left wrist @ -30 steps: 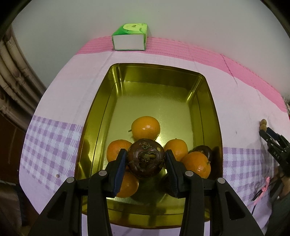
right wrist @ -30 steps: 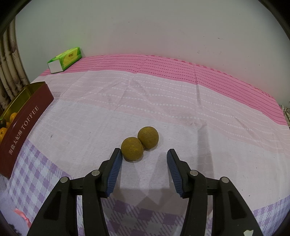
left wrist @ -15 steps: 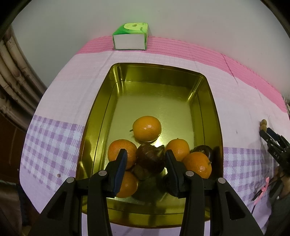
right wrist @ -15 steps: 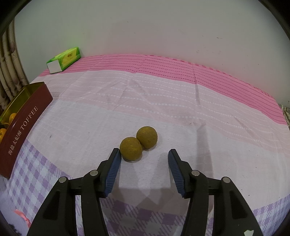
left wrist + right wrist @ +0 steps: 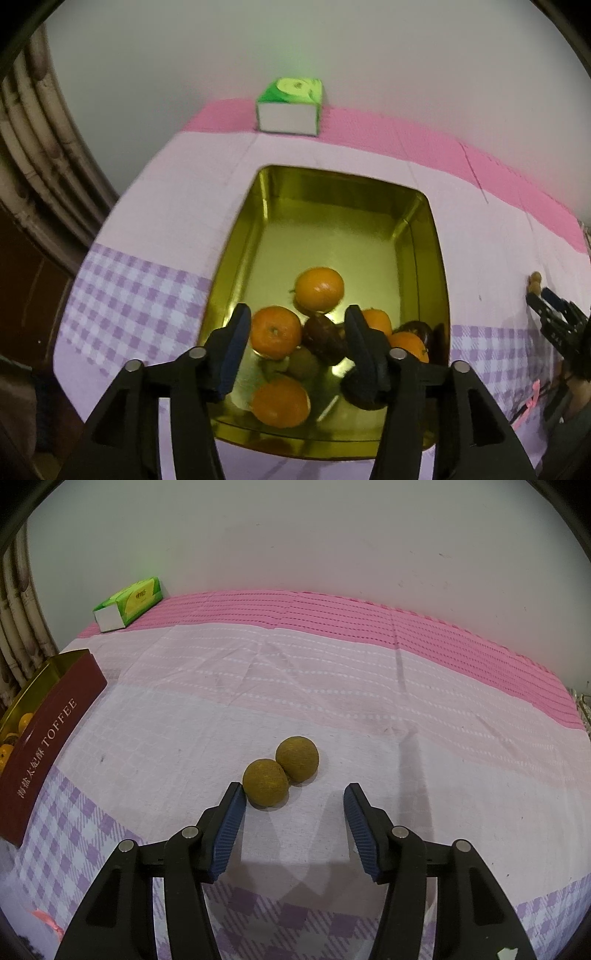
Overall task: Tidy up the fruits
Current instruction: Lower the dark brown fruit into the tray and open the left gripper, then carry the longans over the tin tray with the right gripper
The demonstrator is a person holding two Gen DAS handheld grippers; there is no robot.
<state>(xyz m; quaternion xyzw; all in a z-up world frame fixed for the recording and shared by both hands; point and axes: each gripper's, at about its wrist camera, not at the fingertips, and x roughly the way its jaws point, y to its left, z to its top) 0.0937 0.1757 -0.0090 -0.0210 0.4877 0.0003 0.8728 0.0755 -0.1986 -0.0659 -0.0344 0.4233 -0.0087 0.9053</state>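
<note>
A gold tin [image 5: 432, 236] holds several oranges [image 5: 319, 288], a brownish fruit [image 5: 303, 363] and a dark purple fruit [image 5: 325, 338] lying among them. My left gripper [image 5: 297, 332] hangs above the tin's near end. Its jaws are opening and the pads touch nothing; the purple fruit lies loose below them. In the right wrist view, two round olive-brown fruits [image 5: 265, 782] [image 5: 297, 757] sit touching on the cloth. My right gripper [image 5: 293, 797] stands open just short of them, its left fingertip [image 5: 236, 797] beside the nearer fruit. The tin's red side [image 5: 48, 738] reads TOFFEE.
A green tissue box [image 5: 290, 107] [image 5: 129, 603] stands at the back by the white wall. Pipes [image 5: 33, 155] run down the left. A pink and purple-check cloth [image 5: 369, 686] covers the table, which drops off at the left and near edges.
The left gripper let go of the dark purple fruit, which dropped among the oranges. That gripper then rose and its jaws widened. The right gripper stayed put.
</note>
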